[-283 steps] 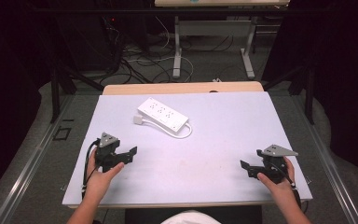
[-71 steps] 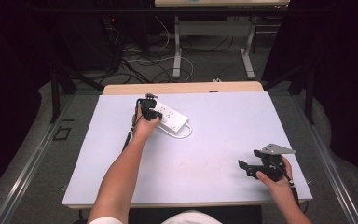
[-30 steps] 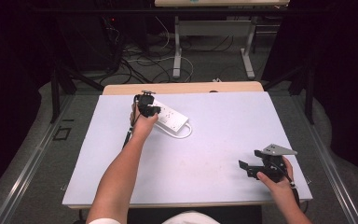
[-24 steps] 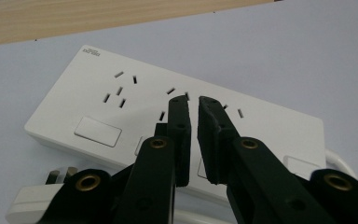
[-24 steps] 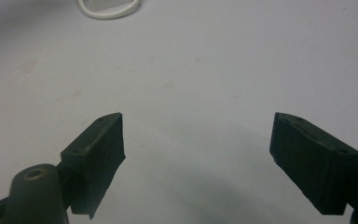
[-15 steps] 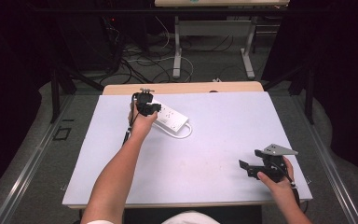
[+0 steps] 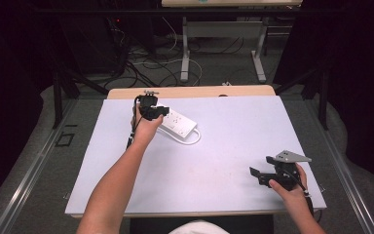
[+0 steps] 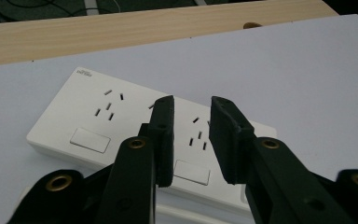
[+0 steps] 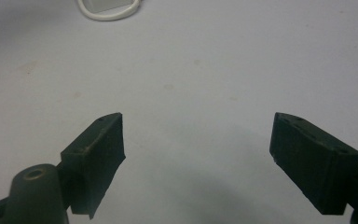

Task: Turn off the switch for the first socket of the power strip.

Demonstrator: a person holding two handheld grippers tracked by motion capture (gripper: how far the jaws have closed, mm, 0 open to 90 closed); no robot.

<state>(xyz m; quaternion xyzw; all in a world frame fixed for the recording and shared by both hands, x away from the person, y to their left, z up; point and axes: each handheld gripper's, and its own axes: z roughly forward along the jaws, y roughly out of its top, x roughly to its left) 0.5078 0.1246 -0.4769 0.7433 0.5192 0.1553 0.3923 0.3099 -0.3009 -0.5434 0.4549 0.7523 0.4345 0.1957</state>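
A white power strip (image 7: 179,125) with several sockets and rocker switches lies flat at the far left of the white table (image 7: 224,161); its cable (image 7: 191,140) loops at its right end. My left gripper (image 7: 159,111) hovers just above the strip's left half. In the left gripper view its jaws (image 8: 191,105) stand a narrow gap apart over the strip (image 8: 98,121), have just been opening, and hold nothing. My right gripper (image 7: 259,168) rests at the front right, open wide (image 9: 196,135) over bare table.
A wooden strip (image 7: 199,91) borders the table's far edge. Beyond it are metal desk legs and tangled cables on the floor (image 7: 175,58). A loop of the white cable (image 9: 107,14) shows at the top of the right gripper view.
The left gripper has lifted slightly off the power strip and its jaws have parted. Long before, it rested at the table's front left. The right gripper has stayed put.
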